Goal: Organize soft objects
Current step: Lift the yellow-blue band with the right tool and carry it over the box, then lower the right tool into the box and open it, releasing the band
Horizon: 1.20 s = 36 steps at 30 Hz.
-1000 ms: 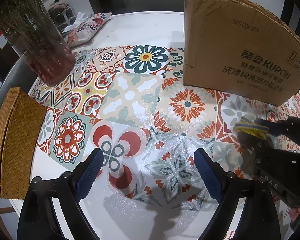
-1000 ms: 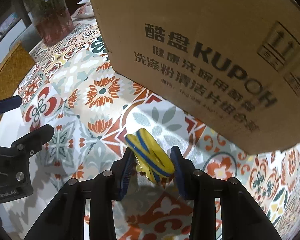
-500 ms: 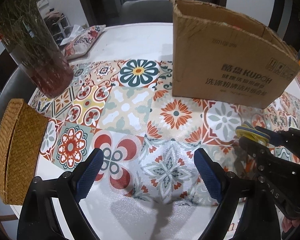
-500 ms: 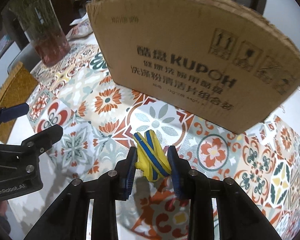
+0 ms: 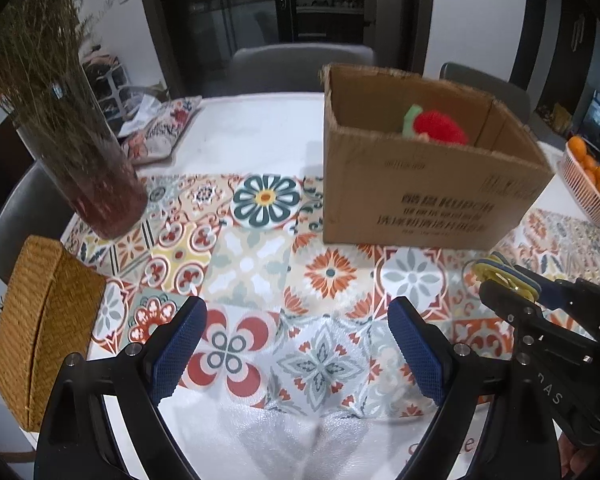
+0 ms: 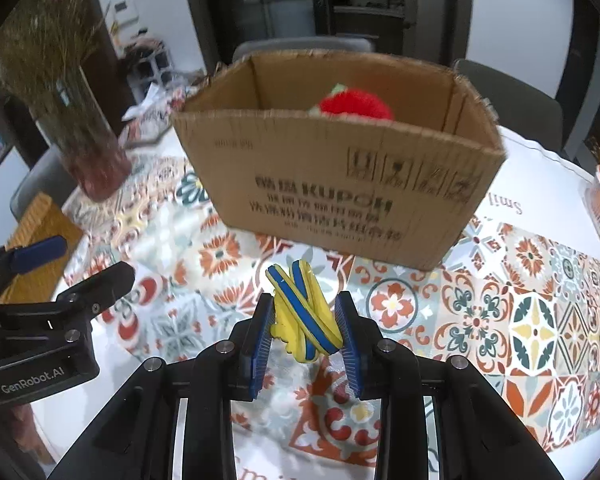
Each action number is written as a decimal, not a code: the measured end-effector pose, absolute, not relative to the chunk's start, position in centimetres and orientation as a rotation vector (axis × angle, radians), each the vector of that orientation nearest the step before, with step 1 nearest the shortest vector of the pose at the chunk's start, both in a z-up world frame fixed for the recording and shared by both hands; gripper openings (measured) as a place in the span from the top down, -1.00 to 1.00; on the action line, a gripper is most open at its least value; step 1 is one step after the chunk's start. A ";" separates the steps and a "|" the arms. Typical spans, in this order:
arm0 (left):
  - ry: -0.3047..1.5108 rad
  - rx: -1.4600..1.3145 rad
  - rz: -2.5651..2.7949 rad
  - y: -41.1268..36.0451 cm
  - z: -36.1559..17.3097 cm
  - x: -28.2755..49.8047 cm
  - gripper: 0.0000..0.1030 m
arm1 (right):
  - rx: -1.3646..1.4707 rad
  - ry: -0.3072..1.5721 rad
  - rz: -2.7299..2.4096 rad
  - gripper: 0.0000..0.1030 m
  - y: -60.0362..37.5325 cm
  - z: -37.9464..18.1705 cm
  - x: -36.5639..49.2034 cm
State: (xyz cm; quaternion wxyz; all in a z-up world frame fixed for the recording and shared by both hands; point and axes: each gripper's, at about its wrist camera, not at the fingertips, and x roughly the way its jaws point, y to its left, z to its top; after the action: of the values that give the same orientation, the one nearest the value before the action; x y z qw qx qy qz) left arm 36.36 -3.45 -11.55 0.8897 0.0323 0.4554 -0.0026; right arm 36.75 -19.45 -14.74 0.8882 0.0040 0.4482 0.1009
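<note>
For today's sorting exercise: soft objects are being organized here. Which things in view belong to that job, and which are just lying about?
Belongs to the job:
yellow-and-blue soft toy, gripped by the right gripper
cardboard box
red plush inside it

Just lying about:
vase of dried grass
wicker basket
floral cushion
basket of oranges

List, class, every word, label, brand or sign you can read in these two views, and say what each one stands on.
"KUPOH": cardboard box, front wall.
Lines of Chinese print around it: too blurred to read.
Row of handling symbols on the box: signs, no words.
Small stamped code near the box's top edge: too blurred to read.
"GenRobot.AI": body of the left gripper.
"Smi…": tablecloth, cut off.
</note>
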 end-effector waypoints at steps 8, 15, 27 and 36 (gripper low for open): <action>0.839 0.087 -0.027 -3.3 -7.8 35.5 -0.86 | 0.056 0.858 0.179 0.37 -19.5 -11.8 35.9; 0.782 0.094 -0.050 -2.9 -5.8 35.3 -0.91 | 0.081 0.798 0.148 0.37 -19.5 -9.6 35.2; 0.677 0.106 -0.076 -3.2 -2.7 35.6 -1.00 | 0.086 0.679 0.084 0.37 -20.0 -5.7 34.6; 0.640 0.121 -0.096 -3.8 -1.8 37.0 -1.00 | 0.092 0.634 0.075 0.37 -20.5 -4.1 35.2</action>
State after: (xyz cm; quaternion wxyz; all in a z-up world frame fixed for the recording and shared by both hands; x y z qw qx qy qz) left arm 36.99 -3.76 -1.82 0.9463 0.0593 0.3142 -0.0469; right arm 35.22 -20.47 -4.13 0.9484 0.0452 0.3116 0.0368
